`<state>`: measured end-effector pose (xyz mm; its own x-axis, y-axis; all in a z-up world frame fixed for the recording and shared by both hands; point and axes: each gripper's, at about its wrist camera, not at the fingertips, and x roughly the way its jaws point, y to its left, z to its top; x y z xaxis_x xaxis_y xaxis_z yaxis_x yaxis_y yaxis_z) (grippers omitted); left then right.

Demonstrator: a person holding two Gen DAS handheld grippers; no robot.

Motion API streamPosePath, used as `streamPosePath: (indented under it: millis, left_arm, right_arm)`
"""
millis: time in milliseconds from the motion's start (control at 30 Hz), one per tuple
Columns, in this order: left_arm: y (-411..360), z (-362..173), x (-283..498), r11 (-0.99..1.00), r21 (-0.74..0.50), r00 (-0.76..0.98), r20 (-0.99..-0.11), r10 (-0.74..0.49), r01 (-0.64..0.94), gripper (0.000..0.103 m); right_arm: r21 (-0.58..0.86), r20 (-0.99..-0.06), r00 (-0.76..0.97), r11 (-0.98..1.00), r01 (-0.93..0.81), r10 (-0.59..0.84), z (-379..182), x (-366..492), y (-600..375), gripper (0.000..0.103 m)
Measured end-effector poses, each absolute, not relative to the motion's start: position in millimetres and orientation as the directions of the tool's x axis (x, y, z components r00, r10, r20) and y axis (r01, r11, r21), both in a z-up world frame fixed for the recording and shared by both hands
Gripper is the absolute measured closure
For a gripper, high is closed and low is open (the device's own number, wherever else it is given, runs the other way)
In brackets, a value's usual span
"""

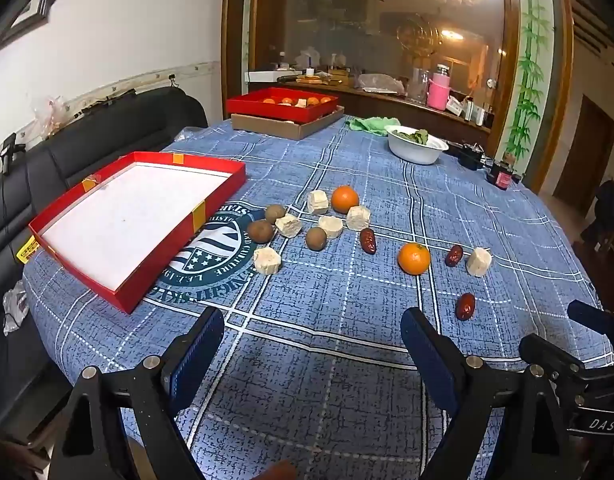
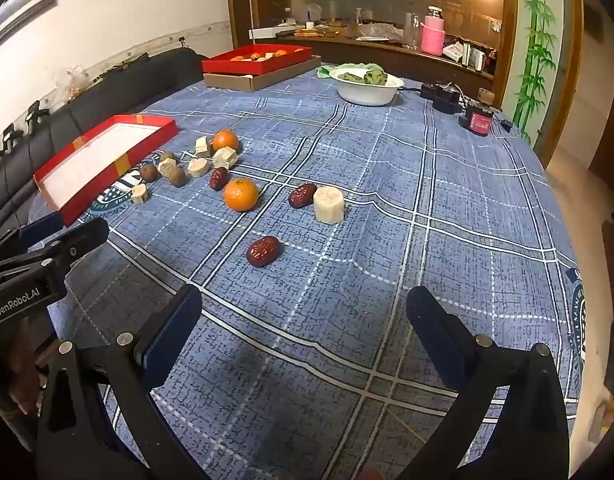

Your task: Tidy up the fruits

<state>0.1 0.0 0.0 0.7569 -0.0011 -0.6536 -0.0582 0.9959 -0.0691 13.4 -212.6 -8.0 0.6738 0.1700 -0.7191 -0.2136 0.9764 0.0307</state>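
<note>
Beyond your right tool [image 2: 303,312], spread wide and empty, lies a red date [image 2: 263,251]; your left tool [image 1: 313,330] gapes empty beside it.

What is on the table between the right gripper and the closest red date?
Nothing. In the right wrist view, only bare blue checked tablecloth lies between the open right gripper and the nearest red date.
</note>
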Motion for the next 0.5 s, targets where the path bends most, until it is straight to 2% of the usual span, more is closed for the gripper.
streamPosePath:
  millis: [500]
  left_arm:
    - [4,0,-2,0.996,-0.07,0.758,-0.652,0.001,-0.061,0.015]
  right_arm:
    - [0.024,-0.725,0.67,0.977,-0.211,0.162,-4,11,-199,0.0]
